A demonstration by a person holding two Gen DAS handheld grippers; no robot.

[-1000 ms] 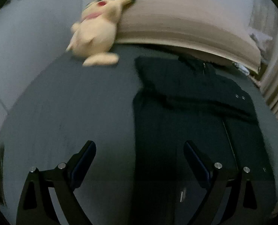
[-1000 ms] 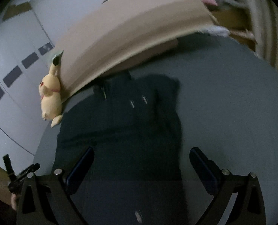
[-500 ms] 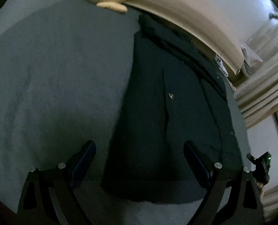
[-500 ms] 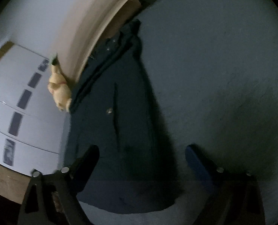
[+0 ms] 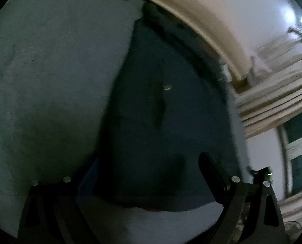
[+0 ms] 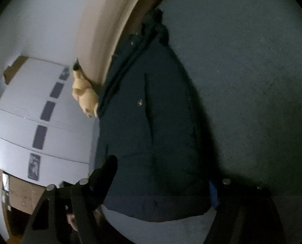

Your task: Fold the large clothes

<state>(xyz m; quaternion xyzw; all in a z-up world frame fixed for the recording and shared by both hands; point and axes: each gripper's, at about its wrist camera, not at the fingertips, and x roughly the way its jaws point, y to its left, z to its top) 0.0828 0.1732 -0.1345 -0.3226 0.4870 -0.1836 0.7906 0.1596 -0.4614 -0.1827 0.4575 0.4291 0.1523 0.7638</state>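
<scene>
A dark jacket (image 6: 155, 134) is lying flat on the grey bed (image 6: 252, 71), collar toward the headboard (image 5: 201, 20). The left gripper (image 5: 142, 174) is hovering released over its hem. The right gripper (image 6: 163, 183) has just been closing, fingers straddling the hem, not yet gripping.

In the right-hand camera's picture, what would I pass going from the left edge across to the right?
White wardrobe → yellow plush toy → dark jacket → grey bedspread.
</scene>
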